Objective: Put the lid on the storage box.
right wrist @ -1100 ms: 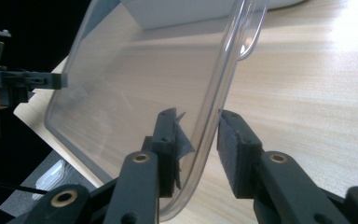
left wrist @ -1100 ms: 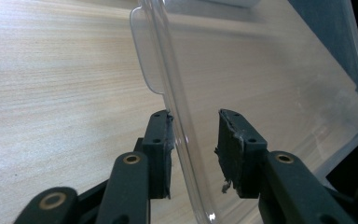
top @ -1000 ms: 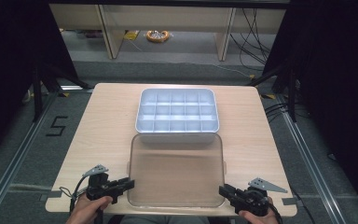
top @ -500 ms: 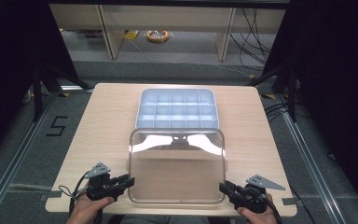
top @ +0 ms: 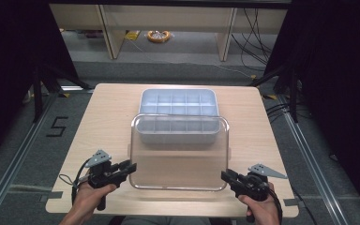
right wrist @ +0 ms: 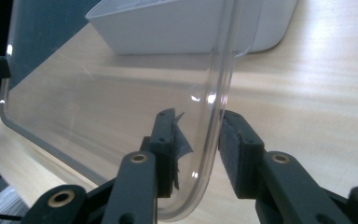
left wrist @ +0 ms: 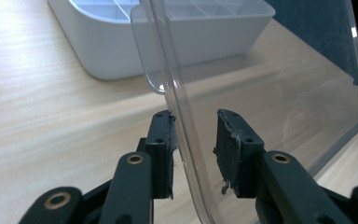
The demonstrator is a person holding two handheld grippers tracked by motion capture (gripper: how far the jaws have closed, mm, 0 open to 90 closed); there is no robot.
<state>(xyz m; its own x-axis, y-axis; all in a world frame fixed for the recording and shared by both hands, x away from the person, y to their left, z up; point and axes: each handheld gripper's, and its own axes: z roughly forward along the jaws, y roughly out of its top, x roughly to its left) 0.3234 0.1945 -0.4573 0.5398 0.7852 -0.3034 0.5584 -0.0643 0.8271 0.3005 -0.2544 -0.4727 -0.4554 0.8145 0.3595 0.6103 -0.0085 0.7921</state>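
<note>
A clear plastic lid (top: 178, 154) hangs over the near half of the wooden table, held at its two near corners. My left gripper (top: 130, 167) is shut on the lid's left rim (left wrist: 270, 84), with the rim passing between its jaws (left wrist: 193, 140). My right gripper (top: 225, 176) is shut on the right rim (right wrist: 98, 93), and the curved edge sits between its pads (right wrist: 198, 135). The lid's far edge overlaps the near rows of a white compartment tray (top: 178, 101), which looks empty. The tray stands close behind the lid in both gripper views (left wrist: 168, 37) (right wrist: 168, 28).
The wooden table (top: 103, 122) has bare surface left and right of the tray. Beyond its far edge are shelf legs, a yellow coil (top: 158, 35) on the floor and cables (top: 258, 37) at the right. A "5" mark (top: 56, 126) is on the floor at left.
The lid has come up off the table and moved away from me; its far edge now overlaps the tray's near rows. Both hands rose and moved forward with it.
</note>
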